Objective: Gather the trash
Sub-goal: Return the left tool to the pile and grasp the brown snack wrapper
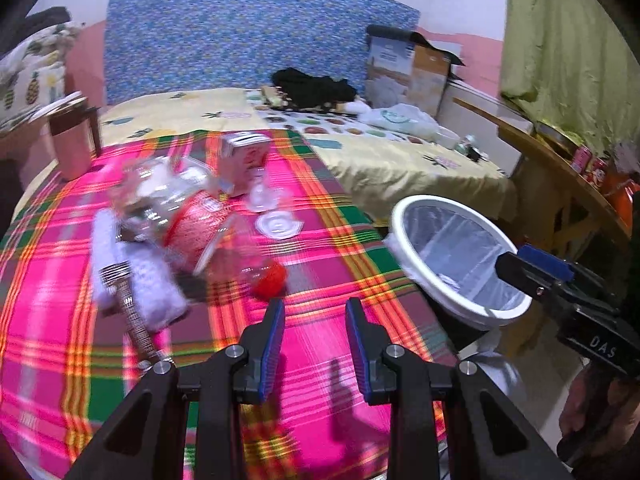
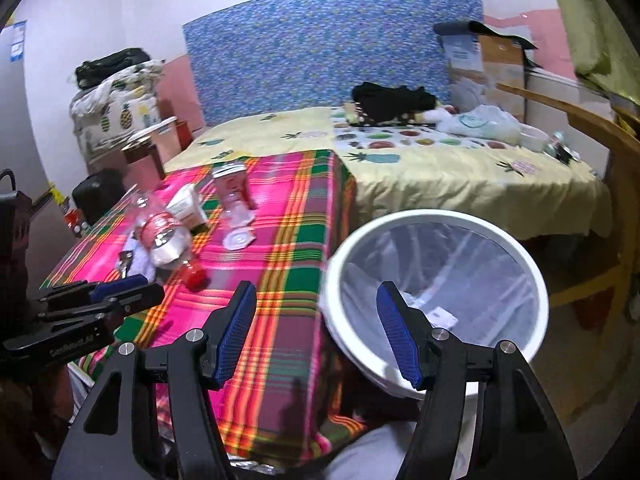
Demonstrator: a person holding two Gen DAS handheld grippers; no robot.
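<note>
Left tongs (image 1: 315, 304) released, blue pads apart with nothing between them, hovering low over the pink plaid cloth (image 1: 312, 344); plastic bottle (image 1: 192, 224) with red label lying on its side just ahead and to the left of the tips, red cap (image 1: 272, 278) pointing back toward the left pad and sitting very close in front of it; crumpled white wrapper (image 1: 136, 276) and a dark printed snack wrapper (image 1: 128, 312) further left of the tips, touching the bottle; pink carton (image 1: 242, 162) standing upright well ahead, past the bottle; clear plastic cup (image 1: 262, 196) on its side right in front of the carton, round white lid (image 1: 278, 226) flat on the cloth just nearer than the cup; all a bit motion-blurred, so finer detail hard to tell.

Right tongs (image 2: 318, 304) also released, pads spread wide, nothing gripped; left pad over the edge of the cloth, right pad over the mouth of the white bin (image 2: 532, 280); bin lined with a clear bag (image 2: 460, 264), sitting off the right side of the cloth and directly ahead of the right tongs, a small scrap of white paper (image 2: 440, 316) visible inside just past the right pad; seen from the left tongs, same bin off to the right with the right tongs reaching over its rim.

Yellow pineapple-print bed (image 2: 440, 168) far ahead of both tongs, black clothes (image 2: 392, 100) and a cardboard box (image 2: 484, 68) at its far end by the blue headboard (image 2: 320, 48).
</note>
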